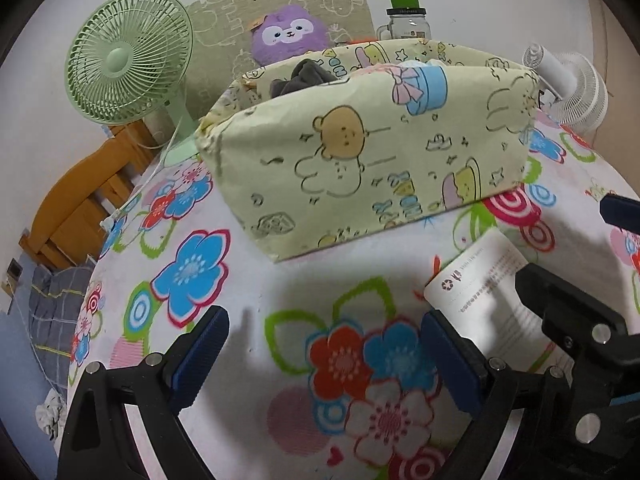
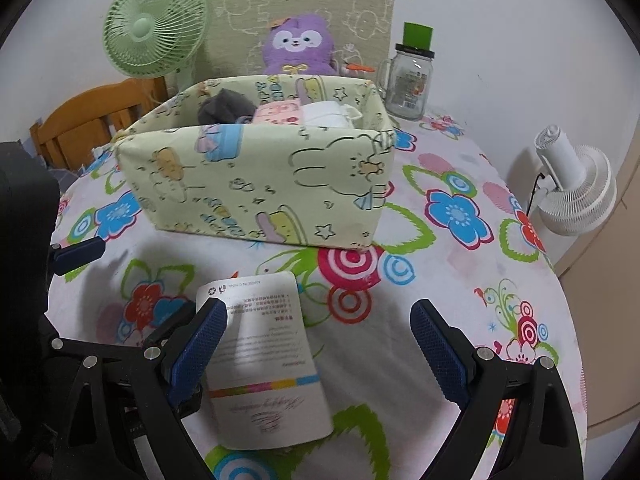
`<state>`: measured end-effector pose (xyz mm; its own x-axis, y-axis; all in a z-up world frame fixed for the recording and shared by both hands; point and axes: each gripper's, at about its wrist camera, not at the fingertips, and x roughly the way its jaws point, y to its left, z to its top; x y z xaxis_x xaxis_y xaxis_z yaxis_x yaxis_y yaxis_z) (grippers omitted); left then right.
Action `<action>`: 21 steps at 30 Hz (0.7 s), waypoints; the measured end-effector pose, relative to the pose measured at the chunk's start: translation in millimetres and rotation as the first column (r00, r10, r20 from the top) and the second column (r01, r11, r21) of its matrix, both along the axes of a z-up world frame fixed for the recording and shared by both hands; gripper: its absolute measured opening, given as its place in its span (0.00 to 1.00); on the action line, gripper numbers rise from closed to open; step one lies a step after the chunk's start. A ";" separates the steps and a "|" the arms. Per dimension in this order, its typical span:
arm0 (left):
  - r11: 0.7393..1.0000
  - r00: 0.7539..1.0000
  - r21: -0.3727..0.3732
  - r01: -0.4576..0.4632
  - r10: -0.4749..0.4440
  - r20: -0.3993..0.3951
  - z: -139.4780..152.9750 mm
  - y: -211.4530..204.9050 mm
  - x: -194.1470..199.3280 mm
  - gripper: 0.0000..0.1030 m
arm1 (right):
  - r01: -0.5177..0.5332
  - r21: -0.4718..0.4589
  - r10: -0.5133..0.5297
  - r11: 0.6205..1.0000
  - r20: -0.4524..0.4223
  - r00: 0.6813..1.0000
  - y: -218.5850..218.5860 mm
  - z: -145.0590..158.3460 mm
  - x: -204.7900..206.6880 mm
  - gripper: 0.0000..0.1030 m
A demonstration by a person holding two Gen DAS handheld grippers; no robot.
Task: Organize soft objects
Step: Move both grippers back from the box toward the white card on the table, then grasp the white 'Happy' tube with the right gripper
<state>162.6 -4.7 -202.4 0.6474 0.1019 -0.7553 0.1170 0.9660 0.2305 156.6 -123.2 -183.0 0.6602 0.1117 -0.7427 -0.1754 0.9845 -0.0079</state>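
White pack [image 2: 266, 360] lies flat on the cloth [image 2: 460, 280], just under the right gripper [image 2: 320, 344]; jaws apart, holding nothing. Left gripper [image 1: 324, 356] also apart and empty, pack at its right. Bin [image 2: 256, 184] sits behind, already part filled. I'd centre the right jaws across the pack's width, pinch, lift over the near wall. Open cloth to the right; table edge near there.

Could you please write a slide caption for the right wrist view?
Open right gripper over a white packet, before a fabric box holding soft items.
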 end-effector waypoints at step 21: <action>0.994 0.997 -0.088 0.063 -0.065 -0.028 2.6 -7.4 -58.5 0.95 | -0.063 -0.006 0.063 0.998 -0.026 0.998 18.4 -12.3 -23.5 0.92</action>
